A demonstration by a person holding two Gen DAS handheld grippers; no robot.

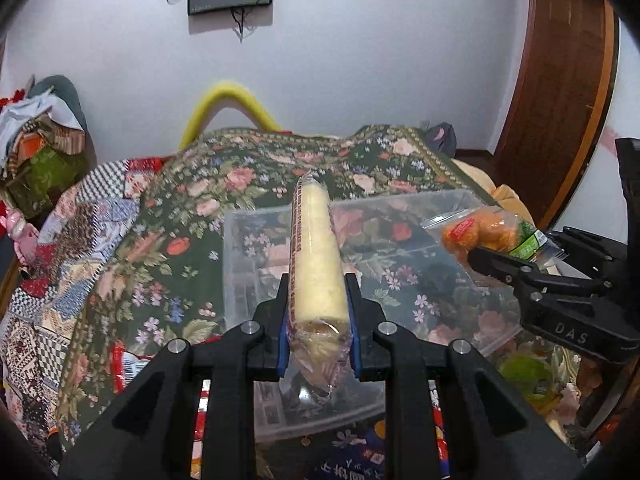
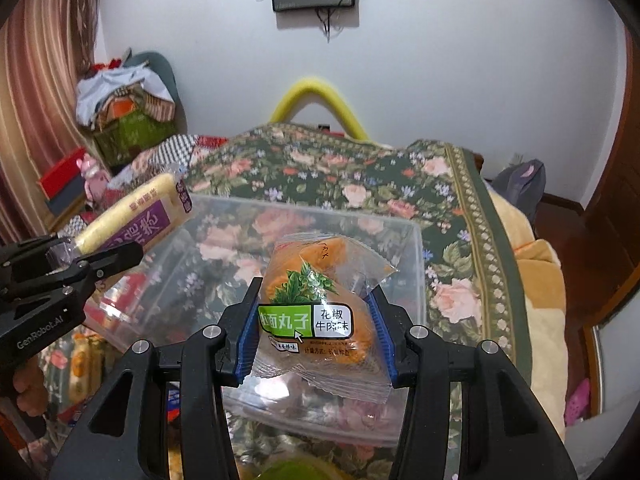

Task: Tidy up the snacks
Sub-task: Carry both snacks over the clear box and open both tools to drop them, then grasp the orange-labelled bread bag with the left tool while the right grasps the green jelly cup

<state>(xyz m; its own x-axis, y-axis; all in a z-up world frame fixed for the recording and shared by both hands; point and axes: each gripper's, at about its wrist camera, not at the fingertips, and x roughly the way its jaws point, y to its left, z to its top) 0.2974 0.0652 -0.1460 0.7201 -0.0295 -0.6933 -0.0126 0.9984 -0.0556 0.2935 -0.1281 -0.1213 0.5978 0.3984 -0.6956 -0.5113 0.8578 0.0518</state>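
Note:
My left gripper is shut on a long pale-yellow snack roll in clear wrap and holds it above the clear plastic bin. The roll also shows in the right wrist view, with the left gripper at the left. My right gripper is shut on a clear bag of orange snack balls with a green label, held over the bin. That bag shows in the left wrist view with the right gripper at the right.
The bin sits on a floral blanket over a bed. More snack packets lie by the bin's near side: a red one and a green one. A pile of boxes and clothes stands at the far left. A wooden door is at the right.

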